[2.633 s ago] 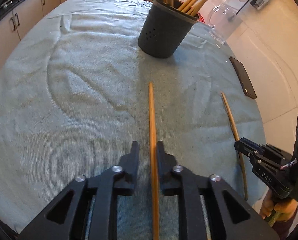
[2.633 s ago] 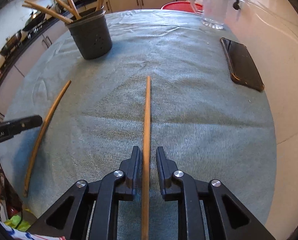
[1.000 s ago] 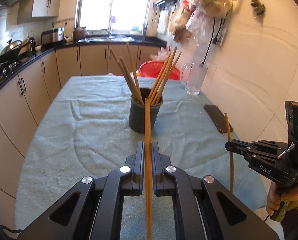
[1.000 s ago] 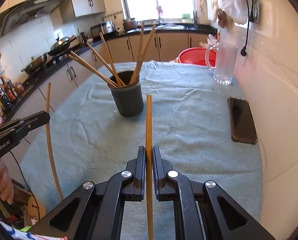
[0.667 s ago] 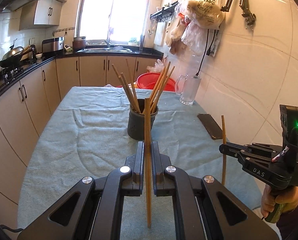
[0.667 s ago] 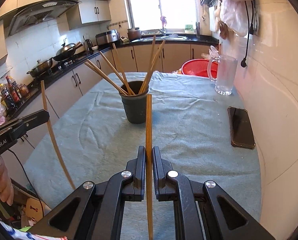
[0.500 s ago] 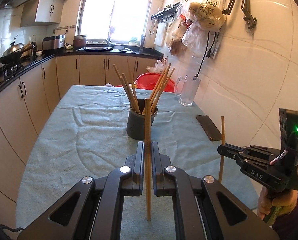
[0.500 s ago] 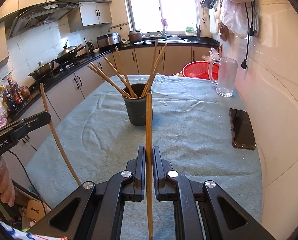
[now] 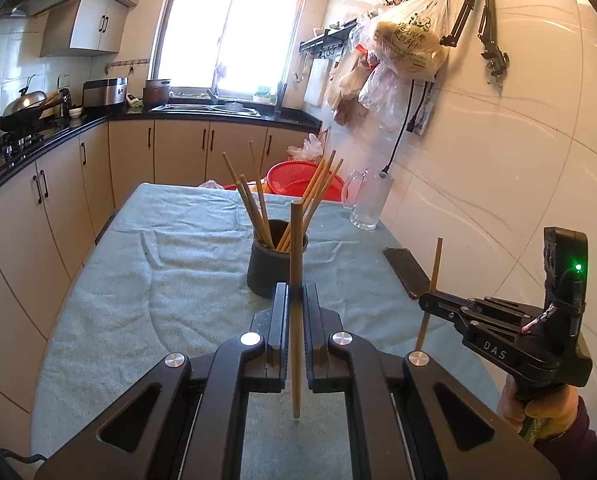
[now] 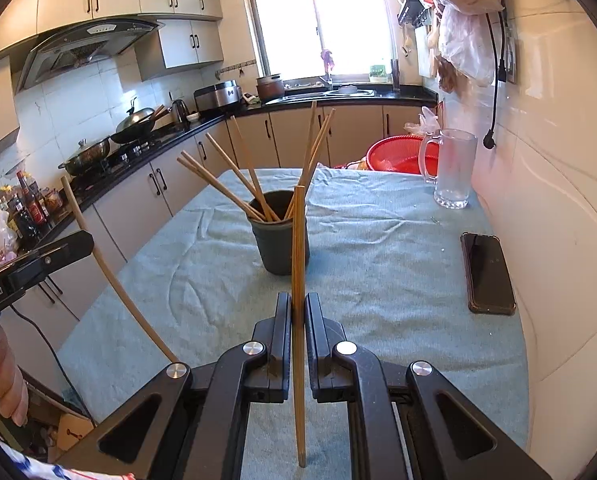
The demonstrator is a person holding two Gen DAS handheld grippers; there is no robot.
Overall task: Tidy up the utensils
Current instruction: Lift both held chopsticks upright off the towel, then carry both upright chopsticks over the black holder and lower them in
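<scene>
Covering the bench (image 9: 146,272) from edge to edge is a pale green towel (image 10: 378,280), with kitchen cabinets (image 9: 74,184) running along the 9 o'clock side and a tiled wall (image 10: 558,200) along the 3 o'clock side.

A dark holder cup (image 10: 280,240) stands upright near the bench centre, at 12 o'clock from both cameras. It contains several wooden chopsticks (image 10: 226,184) that fan outward above its rim.

A glass mug (image 10: 454,168) stands at 1 o'clock, near the wall. A red basket (image 10: 394,152) sits beyond the far bench edge. A black phone (image 10: 486,272) lies flat at 2 o'clock, just beside the wall.

The left gripper (image 9: 294,296) is raised above the bench. Its fingers (image 9: 280,320) are clenched on one chopstick (image 9: 296,280), held upright with its top end in line with the cup.

The right gripper (image 10: 297,304) is likewise raised. Its fingers (image 10: 284,324) are clenched on a second chopstick (image 10: 298,260), also upright. In the left wrist view this gripper appears at 3 o'clock.
</scene>
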